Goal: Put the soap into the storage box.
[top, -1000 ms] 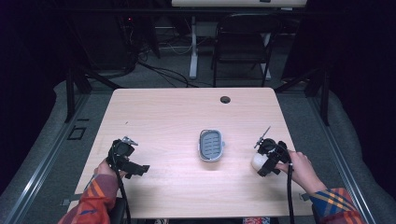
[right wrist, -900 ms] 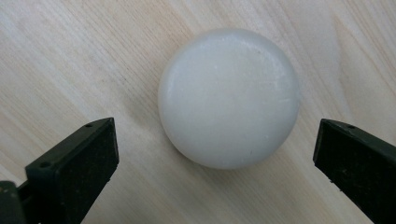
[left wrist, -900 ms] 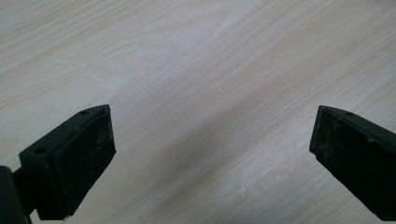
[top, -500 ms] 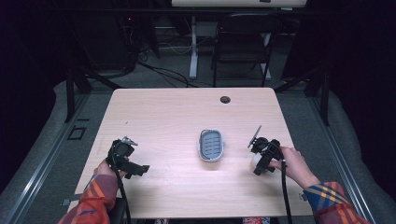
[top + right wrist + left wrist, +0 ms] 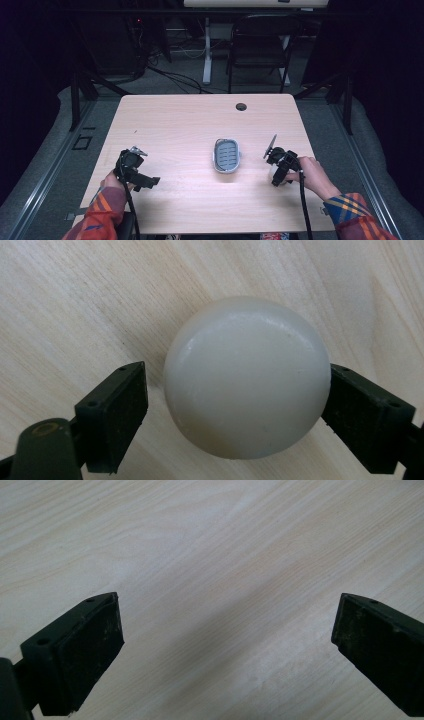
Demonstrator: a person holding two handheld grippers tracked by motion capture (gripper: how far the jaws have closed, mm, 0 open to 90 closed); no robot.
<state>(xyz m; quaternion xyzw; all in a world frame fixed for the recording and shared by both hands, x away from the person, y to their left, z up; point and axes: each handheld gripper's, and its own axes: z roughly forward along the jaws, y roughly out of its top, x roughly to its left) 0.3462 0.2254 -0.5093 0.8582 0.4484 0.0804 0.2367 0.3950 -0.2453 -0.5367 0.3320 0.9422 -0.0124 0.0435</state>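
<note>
Right gripper jaws just closing around the smooth, glossy off-white round soap bar, 3 o'clock pad touching, 9 o'clock pad just clear, on pale wood-grain table; left gripper wide open, empty.

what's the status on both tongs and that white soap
Left tongs open over bare table. Right tongs just closing around white soap, one pad touching. Soap dish nearby, path clear.

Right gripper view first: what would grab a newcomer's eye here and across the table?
A glossy, cream-white round soap bar sits between the right gripper jaws, which have just been closing; one pad touches it, the other stands just off. On the pale wooden table, a grey oval ridged soap dish lies mid-table. The left gripper hangs open.
</note>
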